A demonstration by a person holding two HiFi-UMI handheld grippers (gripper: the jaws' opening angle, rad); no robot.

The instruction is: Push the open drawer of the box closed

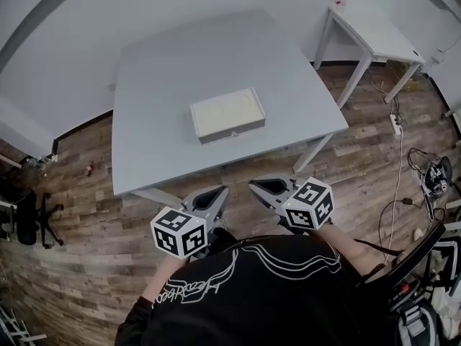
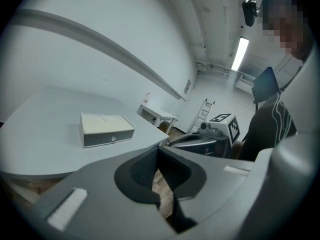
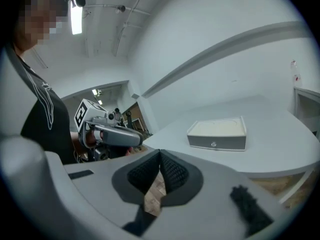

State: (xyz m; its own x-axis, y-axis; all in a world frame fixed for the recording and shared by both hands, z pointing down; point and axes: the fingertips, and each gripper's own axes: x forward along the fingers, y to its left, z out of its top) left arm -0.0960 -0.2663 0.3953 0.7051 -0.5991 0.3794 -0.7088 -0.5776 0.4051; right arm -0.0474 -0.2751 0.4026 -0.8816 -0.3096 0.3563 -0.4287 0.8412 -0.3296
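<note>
A flat box with a cream top and grey front stands in the middle of the grey table. Its drawer front carries a small round knob and looks flush with the box, which also shows in the right gripper view. Both grippers hang off the table's near edge, close to the person's chest and well short of the box. My left gripper is shut with nothing between its pads. My right gripper is shut and empty too, its pads touching at the tips.
A small white side table stands at the back right. Cables and a power strip lie on the wooden floor to the right. A black office chair sits at the left. A ladder leans by the far wall.
</note>
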